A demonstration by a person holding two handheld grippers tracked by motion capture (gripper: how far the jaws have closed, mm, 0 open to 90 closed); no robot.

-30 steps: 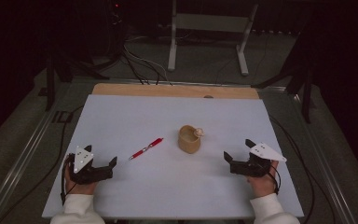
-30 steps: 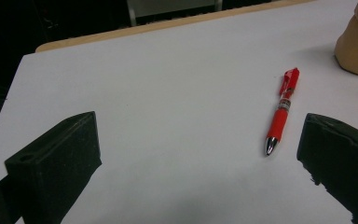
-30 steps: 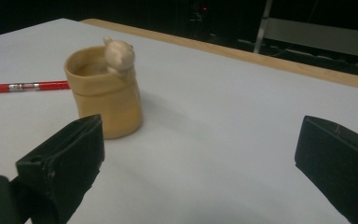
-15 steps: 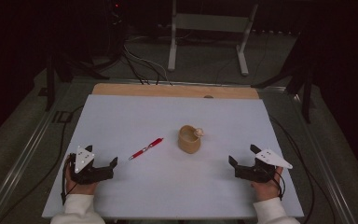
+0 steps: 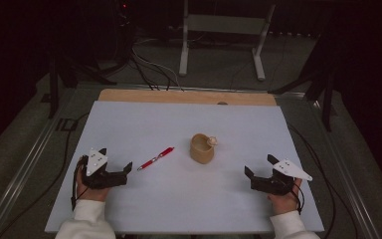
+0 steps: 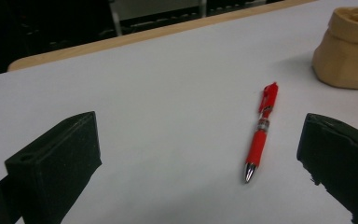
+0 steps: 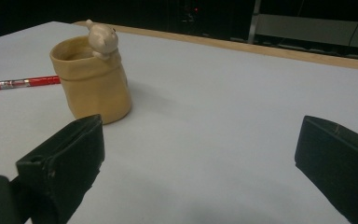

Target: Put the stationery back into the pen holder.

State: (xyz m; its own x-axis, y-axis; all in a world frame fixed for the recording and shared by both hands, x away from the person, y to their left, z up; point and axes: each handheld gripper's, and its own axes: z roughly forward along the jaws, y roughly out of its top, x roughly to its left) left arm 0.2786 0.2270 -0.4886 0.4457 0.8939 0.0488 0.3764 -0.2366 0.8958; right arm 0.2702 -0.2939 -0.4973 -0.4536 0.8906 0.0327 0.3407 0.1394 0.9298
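Note:
A red pen lies on the white table, left of a tan ceramic cup with a small animal figure on its rim. My left gripper rests near the front left, open and holding nothing, a short way left of the pen. In the left gripper view the pen lies between the wide-apart jaws of that gripper, tip toward me, with the cup beyond it. My right gripper stands open at the front right. The right gripper view shows the cup ahead-left of its jaws, with the pen behind.
A wooden strip runs along the table's far edge. Beyond it are a metal stand and cables on the dark floor. Cables trail off both sides of the table.
My right gripper has drifted slightly right and toward the near edge. The left gripper, pen and cup have not moved.

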